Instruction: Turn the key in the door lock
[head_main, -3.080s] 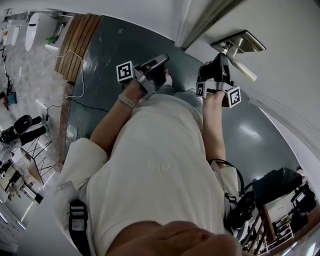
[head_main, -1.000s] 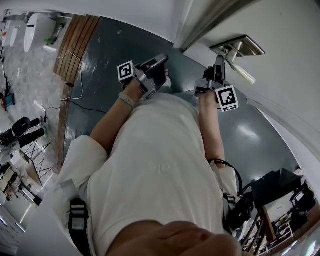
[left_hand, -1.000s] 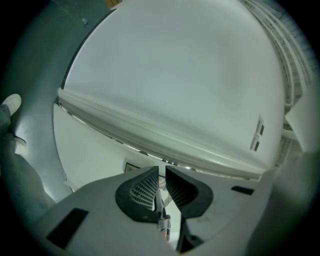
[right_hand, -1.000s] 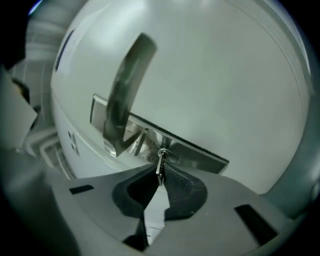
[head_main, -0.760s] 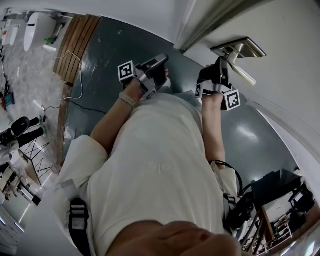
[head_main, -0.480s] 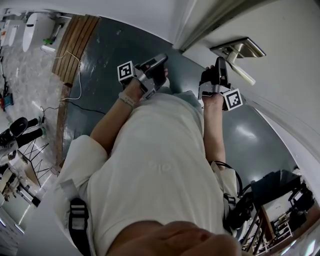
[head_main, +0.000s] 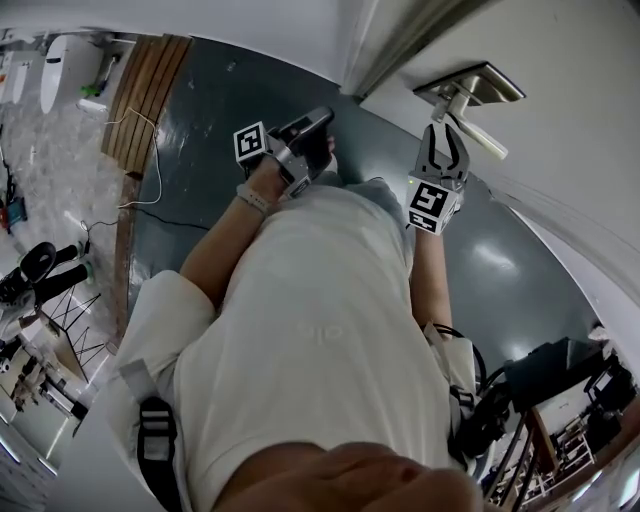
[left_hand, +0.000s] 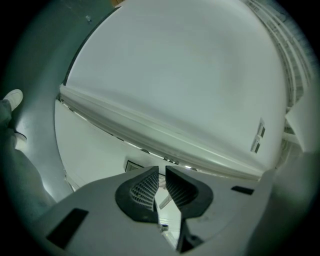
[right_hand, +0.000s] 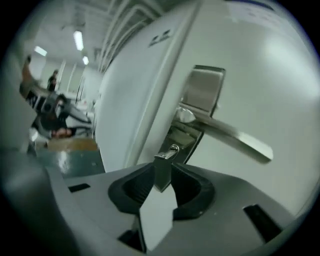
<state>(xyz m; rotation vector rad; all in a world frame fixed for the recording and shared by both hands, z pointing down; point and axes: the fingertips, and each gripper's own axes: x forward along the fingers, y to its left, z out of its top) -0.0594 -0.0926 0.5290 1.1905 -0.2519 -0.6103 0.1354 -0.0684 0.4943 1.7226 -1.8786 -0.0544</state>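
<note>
The silver key sticks out of the keyhole in the metal lock plate, below the lever handle. My right gripper is up at the lock with the key's head between its pads. The jaws have just been opening, and a little gap shows on each side of the key. In the head view the right gripper has its fingers spread under the handle. My left gripper hangs apart to the left, and in the left gripper view its pads stand a narrow slit apart with nothing between them.
The white door fills the upper right, and its edge and frame run to the left of the lock. Dark green floor lies below. A wooden strip and a white cable lie far left. A shoe shows at the left.
My right gripper has rolled about a quarter turn at the lock, so its marker cube has swung round. Its jaws have come apart around the key. The left gripper has kept still.
</note>
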